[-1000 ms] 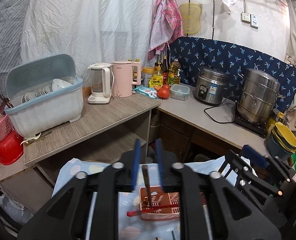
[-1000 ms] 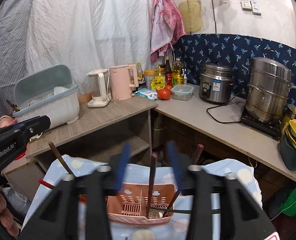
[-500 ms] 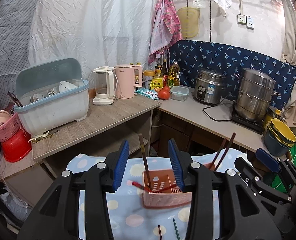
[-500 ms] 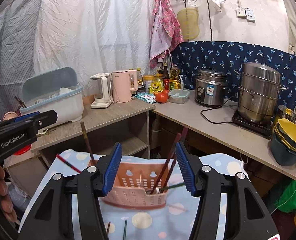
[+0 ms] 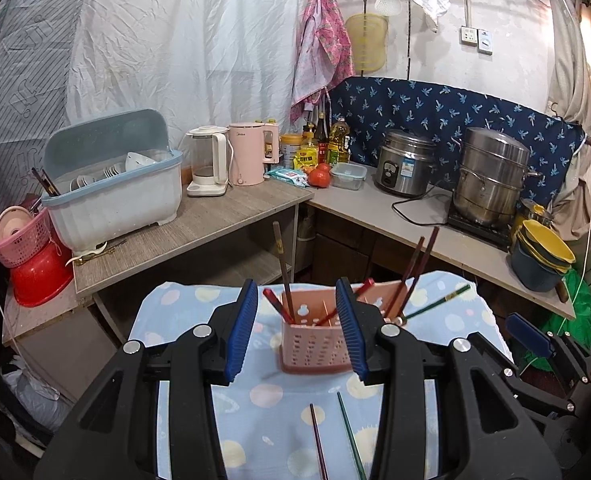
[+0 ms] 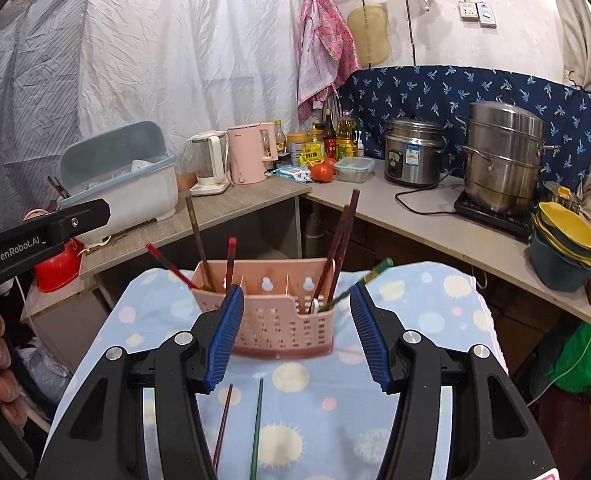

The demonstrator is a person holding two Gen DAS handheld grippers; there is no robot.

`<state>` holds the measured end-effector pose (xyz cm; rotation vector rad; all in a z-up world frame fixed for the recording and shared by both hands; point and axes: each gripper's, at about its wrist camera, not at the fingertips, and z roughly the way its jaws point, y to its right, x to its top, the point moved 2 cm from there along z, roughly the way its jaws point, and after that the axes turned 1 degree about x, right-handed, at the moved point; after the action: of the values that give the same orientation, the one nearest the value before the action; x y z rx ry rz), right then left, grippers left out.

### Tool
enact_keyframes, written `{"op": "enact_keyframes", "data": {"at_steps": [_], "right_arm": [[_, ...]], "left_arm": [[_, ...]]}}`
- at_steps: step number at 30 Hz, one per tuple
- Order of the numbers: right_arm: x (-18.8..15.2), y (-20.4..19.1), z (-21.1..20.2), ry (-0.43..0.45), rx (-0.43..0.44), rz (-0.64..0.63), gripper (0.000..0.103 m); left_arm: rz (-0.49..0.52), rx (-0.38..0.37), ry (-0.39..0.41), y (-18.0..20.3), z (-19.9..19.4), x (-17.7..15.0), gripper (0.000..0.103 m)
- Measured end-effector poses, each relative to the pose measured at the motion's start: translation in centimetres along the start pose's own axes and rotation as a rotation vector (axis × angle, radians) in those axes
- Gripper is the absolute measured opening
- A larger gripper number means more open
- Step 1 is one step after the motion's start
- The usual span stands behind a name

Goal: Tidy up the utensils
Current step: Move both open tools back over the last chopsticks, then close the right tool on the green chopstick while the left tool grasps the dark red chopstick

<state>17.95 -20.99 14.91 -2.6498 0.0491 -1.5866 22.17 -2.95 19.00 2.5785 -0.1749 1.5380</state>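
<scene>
A pink slotted utensil basket (image 5: pixel 315 348) (image 6: pixel 281 328) stands on a blue spotted cloth (image 5: pixel 263 404) (image 6: pixel 319 404). Several chopsticks stick up from it: brown and red ones on its left (image 6: pixel 197 240), dark red ones (image 6: pixel 341 240) and a green one (image 6: pixel 355 286) on its right. Two loose chopsticks lie on the cloth in front of it, a dark red one (image 5: pixel 318 440) (image 6: pixel 222 424) and a green one (image 5: pixel 349 436) (image 6: pixel 256 426). My left gripper (image 5: pixel 295 328) and my right gripper (image 6: pixel 295 338) are both open and empty, held above the cloth just short of the basket.
Behind the cloth runs an L-shaped counter (image 5: pixel 199 224) with a dish drainer box (image 5: pixel 111 196), two kettles (image 5: pixel 231 160), bottles, a rice cooker (image 5: pixel 405 168) and a steel steamer pot (image 5: pixel 491 176). Stacked bowls (image 6: pixel 567 248) stand at the right end. A red basin (image 5: pixel 39 272) sits at the left.
Both grippers have opened and drawn back from the basket. The left one was shut on a brown chopstick, which now stands in the basket. The two loose chopsticks have come into view.
</scene>
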Motion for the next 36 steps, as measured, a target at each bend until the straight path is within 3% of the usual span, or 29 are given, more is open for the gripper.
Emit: {"op": "enact_keyframes", "data": {"at_steps": [14, 22, 28, 36], "right_arm": [[-7.3, -0.2, -3.0, -0.100, 0.015, 0.026, 0.054], [-14.8, -1.4, -3.0, -0.228, 0.026, 0.026, 0.054], [-20.1, -2.8, -1.9, -0.331, 0.038, 0.031, 0.054], [-22.1, -4.2, -0.7, -0.368, 0.037, 0.020, 0.052]], "left_arm": [[-0.023, -0.019, -0.072, -0.3, -2.5, -6.6, 0.039], [-0.023, 0.007, -0.178, -1.3, -2.3, -14.0, 0.039], [-0.077, 0.004, -0.276, -2.0, -1.7, -19.0, 0.039], [-0.097, 0.036, -0.350, -2.6, -1.3, -23.5, 0.039]]}}
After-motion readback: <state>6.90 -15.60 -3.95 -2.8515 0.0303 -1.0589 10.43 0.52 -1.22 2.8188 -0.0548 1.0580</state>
